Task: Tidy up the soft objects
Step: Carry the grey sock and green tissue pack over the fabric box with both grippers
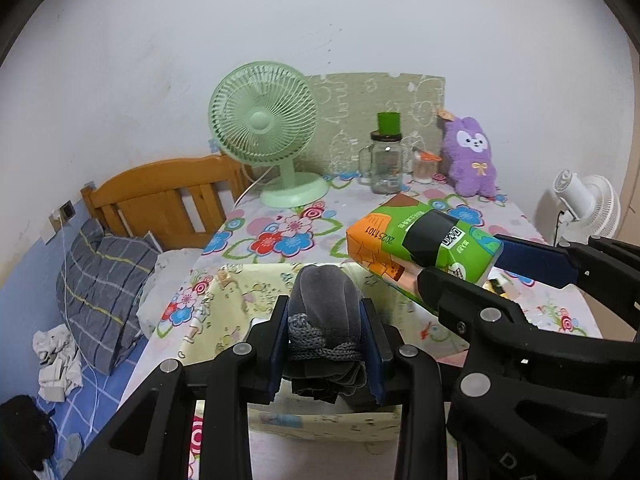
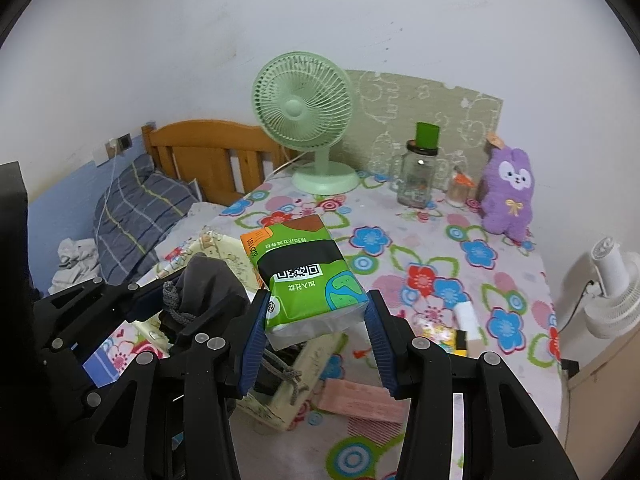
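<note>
Risk starts on the left, where the left gripper [image 1: 326, 344] has its jaws closed part-way on a grey pouch [image 1: 326, 304] with a knitted cord, held above the cream box [image 1: 240, 300] that sits near the front edge of the surface [image 1: 280, 236]. The pouch is soft and bulges above the pads, so a loosened squeeze could let it slide out; it may then land on the box rim or tip toward the bed [image 1: 80, 360] instead of inside. Its dangling cord could also snag on a jaw when released.

Just to the right, the right gripper [image 2: 318, 328] holds a green tissue pack [image 2: 308, 276] between moderately open jaws, gripped at its near end only, with most of the pack sticking out forward and unsupported. That overhang looks likely to sag or pivot, and the slick wrapper could slip.

Both grippers are close together over the box, so they may knock each other, or one item may block the other's way in. Further right, small items lie loose on the surface, and the jar [image 2: 418, 176] and purple plush [image 2: 508, 192] stand well clear.
</note>
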`<state>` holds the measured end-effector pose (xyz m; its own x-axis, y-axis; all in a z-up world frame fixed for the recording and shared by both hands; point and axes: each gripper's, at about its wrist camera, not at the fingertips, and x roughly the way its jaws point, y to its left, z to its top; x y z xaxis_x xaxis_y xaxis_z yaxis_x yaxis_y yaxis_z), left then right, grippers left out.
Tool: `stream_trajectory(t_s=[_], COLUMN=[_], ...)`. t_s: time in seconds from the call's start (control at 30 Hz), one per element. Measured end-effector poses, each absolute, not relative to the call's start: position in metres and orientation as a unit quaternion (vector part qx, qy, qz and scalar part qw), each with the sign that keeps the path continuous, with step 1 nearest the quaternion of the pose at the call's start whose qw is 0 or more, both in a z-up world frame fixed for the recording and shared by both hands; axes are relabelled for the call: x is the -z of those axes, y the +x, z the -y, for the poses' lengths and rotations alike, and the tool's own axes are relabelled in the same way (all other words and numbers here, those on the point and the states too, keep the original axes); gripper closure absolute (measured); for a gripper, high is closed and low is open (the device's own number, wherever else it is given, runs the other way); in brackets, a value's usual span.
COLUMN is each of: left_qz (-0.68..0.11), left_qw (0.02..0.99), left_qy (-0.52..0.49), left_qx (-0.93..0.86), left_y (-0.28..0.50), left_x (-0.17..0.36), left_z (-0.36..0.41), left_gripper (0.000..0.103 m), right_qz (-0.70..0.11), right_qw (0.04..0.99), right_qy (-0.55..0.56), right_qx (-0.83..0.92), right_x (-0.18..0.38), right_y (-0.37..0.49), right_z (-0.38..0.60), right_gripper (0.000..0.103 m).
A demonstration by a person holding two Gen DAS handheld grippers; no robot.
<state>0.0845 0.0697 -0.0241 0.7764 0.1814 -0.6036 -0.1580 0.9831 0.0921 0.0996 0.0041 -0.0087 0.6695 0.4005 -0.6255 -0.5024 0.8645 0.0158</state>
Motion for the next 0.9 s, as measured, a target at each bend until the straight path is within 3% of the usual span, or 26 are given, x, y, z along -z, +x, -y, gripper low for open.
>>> stream_trajectory(t_s=[0.73,0.8,0.9], left_qz=[-0.381,-0.385,-0.391], left_qw=[0.918,0.916,0.914], left_qy=[-0.019,-0.020,-0.023], left_qx=[-0.108,-0.107,-0.107], left_y=[0.106,0.107,0.107], left_x=[0.070,0.073,0.077], left_z=[-0.126,-0.129,-0.132], left_gripper=[0.065,0.060,0.041], right_qz=[-0.372,-0.377,-0.383], right_qw=[0.878,0.875,0.872], right_qy=[-0.088,-0.089,-0.090], right_qx=[-0.290,-0.291,-0.293], right_x=[0.052,0.056,0.061], right_y=[0.126,0.128,0.131], right_z=[-0.063,-0.066,-0.070], right_gripper=[0.053,0.053,0.053])
